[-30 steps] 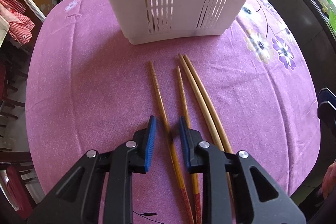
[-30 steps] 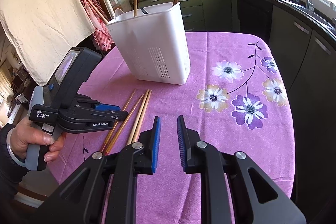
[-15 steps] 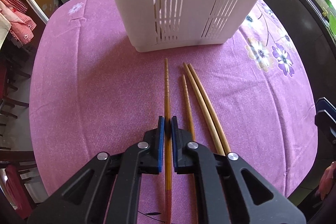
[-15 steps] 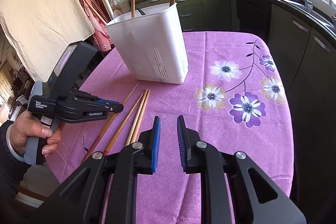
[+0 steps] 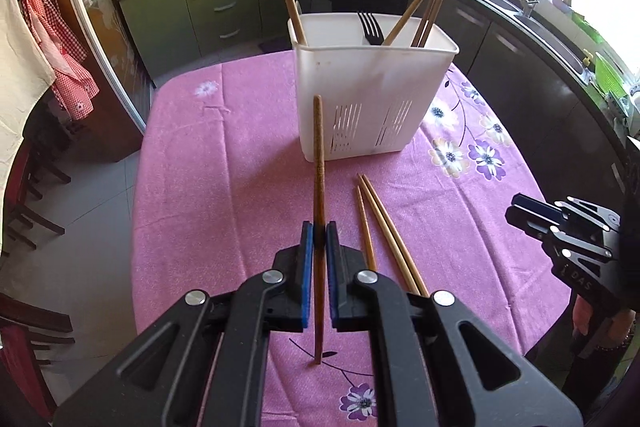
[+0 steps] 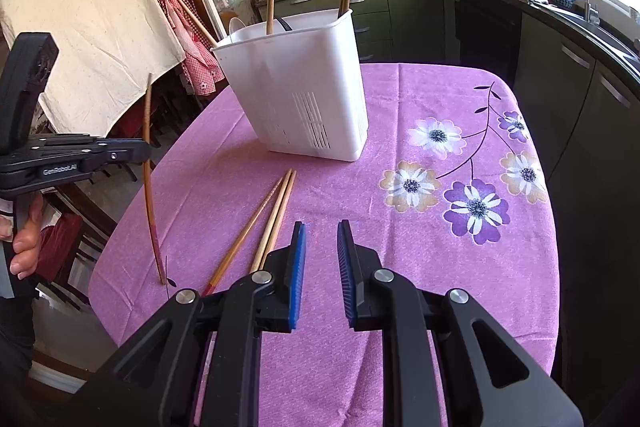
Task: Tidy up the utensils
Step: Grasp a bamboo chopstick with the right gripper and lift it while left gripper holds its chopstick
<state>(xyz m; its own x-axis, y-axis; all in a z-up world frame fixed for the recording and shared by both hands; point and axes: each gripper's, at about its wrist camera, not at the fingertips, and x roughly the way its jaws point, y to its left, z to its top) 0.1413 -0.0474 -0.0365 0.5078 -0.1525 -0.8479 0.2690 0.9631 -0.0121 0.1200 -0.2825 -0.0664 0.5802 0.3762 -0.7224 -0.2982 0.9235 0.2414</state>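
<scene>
My left gripper [image 5: 319, 233] is shut on a brown chopstick [image 5: 319, 163] and holds it nearly upright, its lower end touching the tablecloth. It also shows in the right wrist view [image 6: 149, 183], held by the left gripper [image 6: 144, 151]. A white utensil holder [image 5: 370, 95] stands further back with several chopsticks and a black fork [image 5: 370, 27] in it. Three chopsticks [image 5: 380, 227] lie on the cloth to the right of my left gripper, also seen in the right wrist view [image 6: 268, 215]. My right gripper [image 6: 321, 239] is open and empty above the cloth.
The round table has a purple flowered cloth [image 6: 460, 187]. Kitchen counters [image 5: 520, 11] with a sink run along the right and back. Chairs [image 5: 24, 187] stand at the left. A white sheet [image 6: 88, 7] hangs at the left.
My left gripper closed on one chopstick, lifted it off the cloth and tilted it upright. The right gripper stayed open and hardly moved.
</scene>
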